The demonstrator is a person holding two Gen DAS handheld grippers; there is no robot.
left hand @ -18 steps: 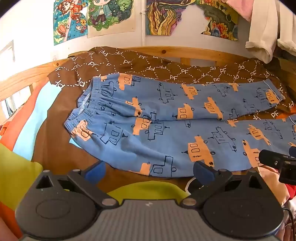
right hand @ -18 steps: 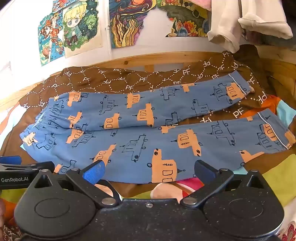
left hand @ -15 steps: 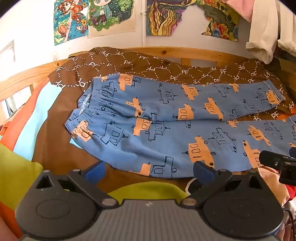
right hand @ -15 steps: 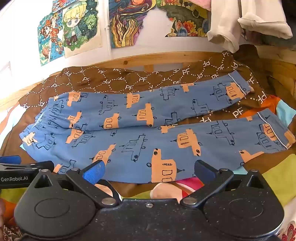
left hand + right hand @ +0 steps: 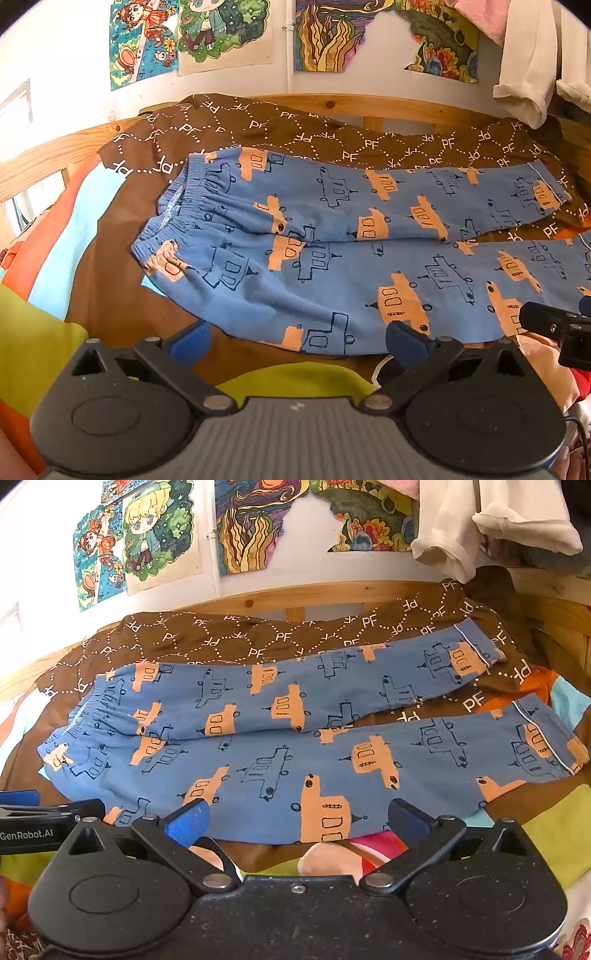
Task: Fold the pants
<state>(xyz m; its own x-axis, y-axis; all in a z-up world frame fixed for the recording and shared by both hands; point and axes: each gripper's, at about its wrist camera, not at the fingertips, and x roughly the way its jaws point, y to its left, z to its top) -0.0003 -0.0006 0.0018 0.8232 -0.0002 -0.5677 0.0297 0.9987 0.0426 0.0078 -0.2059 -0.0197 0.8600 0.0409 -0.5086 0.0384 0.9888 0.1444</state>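
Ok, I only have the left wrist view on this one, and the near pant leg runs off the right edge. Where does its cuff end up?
Observer: In the right wrist view, the near leg's cuff lies flat on the bedspread. It is clear of the far leg's cuff, because the legs splay apart at that end.
Operator: And the right gripper? I see only a tip of it.
Observer: The right gripper is wide open with nothing gripped. Its fingers point at the near edge of the pants.
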